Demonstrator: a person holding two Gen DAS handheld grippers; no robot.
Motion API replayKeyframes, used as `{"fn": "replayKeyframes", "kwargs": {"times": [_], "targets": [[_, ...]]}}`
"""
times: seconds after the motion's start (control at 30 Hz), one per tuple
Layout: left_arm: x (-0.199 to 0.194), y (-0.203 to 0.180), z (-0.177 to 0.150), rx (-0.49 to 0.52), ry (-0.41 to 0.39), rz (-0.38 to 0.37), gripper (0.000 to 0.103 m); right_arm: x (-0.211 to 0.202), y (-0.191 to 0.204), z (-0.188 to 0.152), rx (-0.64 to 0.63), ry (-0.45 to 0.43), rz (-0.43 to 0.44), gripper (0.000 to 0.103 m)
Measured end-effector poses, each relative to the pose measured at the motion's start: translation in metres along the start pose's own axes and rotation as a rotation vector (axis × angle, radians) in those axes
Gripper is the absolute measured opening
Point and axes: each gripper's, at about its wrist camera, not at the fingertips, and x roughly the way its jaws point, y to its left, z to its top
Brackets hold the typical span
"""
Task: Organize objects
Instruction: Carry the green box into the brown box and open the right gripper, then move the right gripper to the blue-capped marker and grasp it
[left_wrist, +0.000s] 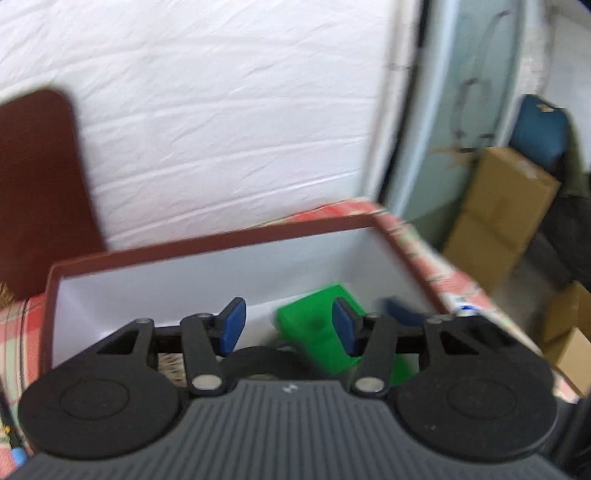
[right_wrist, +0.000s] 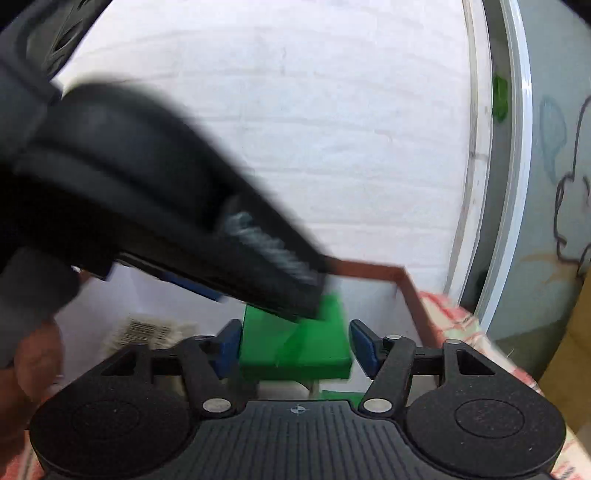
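A box with a dark red rim (left_wrist: 207, 242) and white inside walls stands on a checked cloth. A green block (left_wrist: 314, 328) lies inside it at the right. My left gripper (left_wrist: 286, 326) is open above the box, the block showing behind its right pad. My right gripper (right_wrist: 295, 345) is open, its blue pads on either side of the green block (right_wrist: 295, 350) with small gaps. The left gripper's black body (right_wrist: 147, 192) crosses the right wrist view, blurred, over the block's far end. A barcoded label (right_wrist: 147, 330) lies in the box at left.
A dark red lid (left_wrist: 37, 192) leans against the white wall at left. Cardboard boxes (left_wrist: 506, 214) and a blue item (left_wrist: 541, 129) stand beyond the table's right edge. A pale door (right_wrist: 546, 166) is at the right. The red rim's corner (right_wrist: 402, 275) is close behind the block.
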Motion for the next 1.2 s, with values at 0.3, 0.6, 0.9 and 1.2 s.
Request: {"fn": "replayKeyframes", "kwargs": {"times": [0.3,0.6,0.9,1.2], "targets": [[-0.022,0.021,-0.025,-0.007,-0.007,0.005,0.057,-0.06,0.002,-0.03,0.042,-0.104,-0.025,0.072],[-0.067,0.023,-0.052,0.001,-0.011,0.069,0.057,-0.094,0.032,-0.027,0.074,-0.121,-0.036,0.074],[-0.106,0.039,-0.085,-0.013,-0.025,0.112,0.06,-0.124,0.052,-0.051,0.065,-0.055,0.005,0.074],[-0.128,0.062,-0.112,-0.03,-0.026,0.163,0.061,-0.127,0.076,-0.074,0.049,0.081,0.108,0.074]]}}
